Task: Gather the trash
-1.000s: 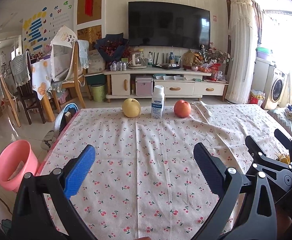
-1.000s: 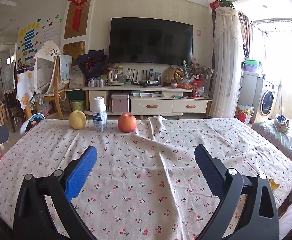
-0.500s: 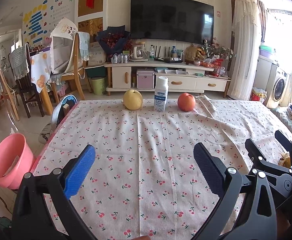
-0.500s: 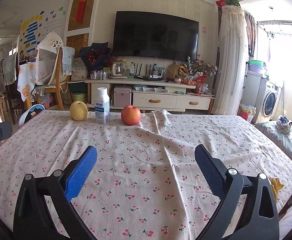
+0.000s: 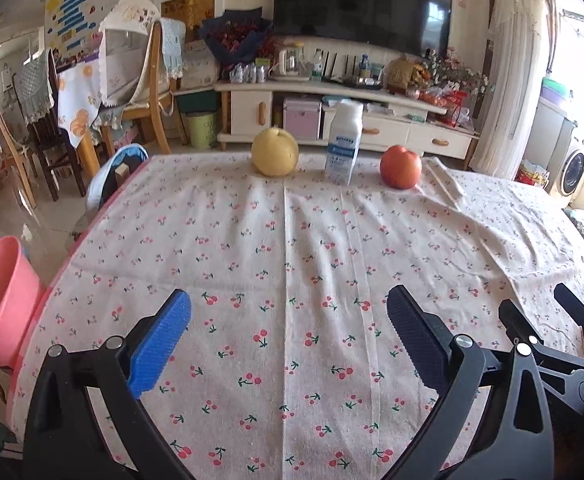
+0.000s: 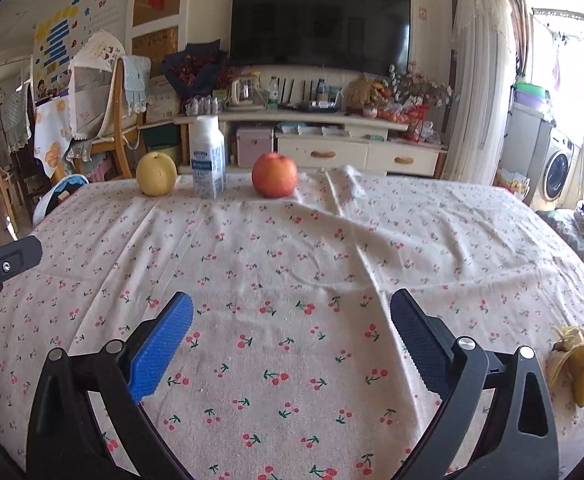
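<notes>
We held the left gripper (image 5: 288, 336) and the right gripper (image 6: 292, 338) above the cherry-print tablecloth (image 6: 292, 264), each with its jaws spread wide and nothing between them. The banana peel (image 6: 574, 360) lay on the cloth at the near right edge, just beside the right gripper's outer finger, while the white bottle (image 6: 208, 156) stood upright at the far edge between a yellow pear (image 6: 156, 174) and a red apple (image 6: 274, 175). A pink bucket (image 5: 0, 300) sat on the floor left of the table.
</notes>
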Available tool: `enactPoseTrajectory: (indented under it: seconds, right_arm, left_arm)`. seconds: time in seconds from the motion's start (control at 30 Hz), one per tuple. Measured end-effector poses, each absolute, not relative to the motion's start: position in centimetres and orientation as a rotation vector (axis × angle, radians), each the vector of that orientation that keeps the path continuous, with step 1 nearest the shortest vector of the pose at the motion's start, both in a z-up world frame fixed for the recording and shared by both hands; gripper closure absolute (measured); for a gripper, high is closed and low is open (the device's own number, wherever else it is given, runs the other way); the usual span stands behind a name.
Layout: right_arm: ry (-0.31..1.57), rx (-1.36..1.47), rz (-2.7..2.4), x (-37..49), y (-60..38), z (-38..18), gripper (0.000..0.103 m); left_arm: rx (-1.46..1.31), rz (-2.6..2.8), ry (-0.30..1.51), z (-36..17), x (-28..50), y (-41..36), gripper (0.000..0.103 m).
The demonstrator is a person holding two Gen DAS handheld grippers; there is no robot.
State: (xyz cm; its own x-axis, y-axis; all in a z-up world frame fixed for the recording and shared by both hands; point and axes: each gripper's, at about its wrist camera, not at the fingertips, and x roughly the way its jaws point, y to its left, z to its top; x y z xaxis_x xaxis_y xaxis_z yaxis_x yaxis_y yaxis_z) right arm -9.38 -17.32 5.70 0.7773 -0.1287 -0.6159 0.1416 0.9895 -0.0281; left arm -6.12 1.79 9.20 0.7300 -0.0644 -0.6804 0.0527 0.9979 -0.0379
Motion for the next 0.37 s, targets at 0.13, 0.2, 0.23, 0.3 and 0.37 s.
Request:
enactPoseTrajectory:
  seconds: [0.13,0.2,0.23,0.3,0.37]
  right_arm:
    - [0.775,0.046,-0.143,-7.1,-17.3,3.5,0.005]
    - [0.824,0.035,-0.144,-5.9,-17.0,2.6,0.005]
    - [0.843,0.028,-0.147,-5.5,-16.9,2.1,0.005]
    - [0.885,0.026,-0.146,-4.6,-16.6,1.2,0.005]
    - [0.905,0.027,-0.143,-4.1,-16.5,0.8,0.005]
  left_arm:
    - [0.005,-0.036,0.863,5.6,-3.4,1.2,0.004]
    - [0.003,-0.050,0.927,3.8,-2.1,0.9,0.004]
    - [-0.002,-0.053,0.952,3.2,-1.6,0.8,0.004]
    - [-0.005,-0.056,0.983,2.2,-0.8,0.7,0.004]
    - [0.002,-0.059,1.004,1.4,-0.2,0.5,0.004]
